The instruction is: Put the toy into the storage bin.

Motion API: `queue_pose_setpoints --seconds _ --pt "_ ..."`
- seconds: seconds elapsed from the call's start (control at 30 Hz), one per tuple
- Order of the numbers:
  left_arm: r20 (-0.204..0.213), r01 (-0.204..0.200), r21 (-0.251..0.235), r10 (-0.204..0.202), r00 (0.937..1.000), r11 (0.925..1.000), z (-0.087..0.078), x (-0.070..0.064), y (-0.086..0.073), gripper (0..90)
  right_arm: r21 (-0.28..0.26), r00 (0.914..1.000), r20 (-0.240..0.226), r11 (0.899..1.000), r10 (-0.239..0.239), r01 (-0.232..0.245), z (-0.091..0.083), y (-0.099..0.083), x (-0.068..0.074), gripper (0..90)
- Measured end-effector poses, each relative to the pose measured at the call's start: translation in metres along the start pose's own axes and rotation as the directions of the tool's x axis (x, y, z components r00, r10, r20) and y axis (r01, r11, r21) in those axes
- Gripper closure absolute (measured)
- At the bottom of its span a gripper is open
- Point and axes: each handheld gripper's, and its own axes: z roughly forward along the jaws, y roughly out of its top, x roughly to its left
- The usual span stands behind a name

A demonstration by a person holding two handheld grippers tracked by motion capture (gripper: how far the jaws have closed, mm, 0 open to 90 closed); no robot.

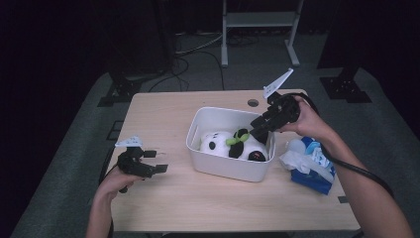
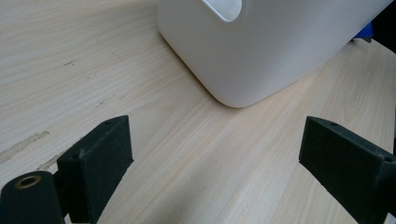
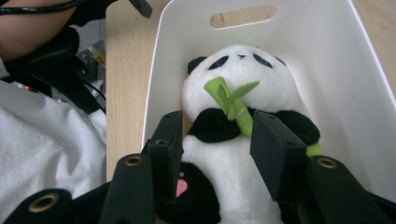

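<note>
Right hand-held gripper point(image 1: 261, 124): reaches down into white bin point(image 1: 233, 167), jaws part-open, straddling plush panda point(image 3: 233, 140) without clear grip. Panda lies on its back, head pointing away from the gripper. Left hand-held gripper point(image 1: 156, 161): wide open, empty, low over counter point(image 1: 198, 198).

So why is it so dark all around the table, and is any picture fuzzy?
In the high view, light falls on the table while the room behind stays nearly black. In the left gripper view, the near jaws look soft, the white bin bright. In the right gripper view, the panda toy is sharp, its jaws slightly blurred.
</note>
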Motion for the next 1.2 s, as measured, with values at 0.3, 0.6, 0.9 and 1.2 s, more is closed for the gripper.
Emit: queue_pose_setpoints --seconds 0.3,0.6,0.9,1.2 --pt "-0.004 -0.003 -0.006 0.003 1.0000 1.0000 0.000 -0.001 0.000 8.4 -0.026 0.9997 0.016 0.999 0.021 -0.020 -0.011 -0.014 0.001 53.0" --pt "-0.007 -0.005 -0.010 0.005 1.0000 0.9999 -0.002 -0.001 0.001 8.4 -0.045 0.9986 0.026 0.998 0.046 -0.045 -0.016 -0.028 0.003 52.6" --pt "-0.004 -0.010 -0.011 0.009 0.9999 0.9999 -0.003 -0.002 0.001 8.4 -0.063 0.9962 0.044 0.995 0.074 -0.071 -0.025 -0.045 0.004 52.4" --pt "-0.002 -0.009 -0.006 0.009 1.0000 0.9999 -0.001 -0.003 0.001 8.4 -0.085 0.9932 0.053 0.991 0.104 -0.099 -0.028 -0.064 0.003 52.2"
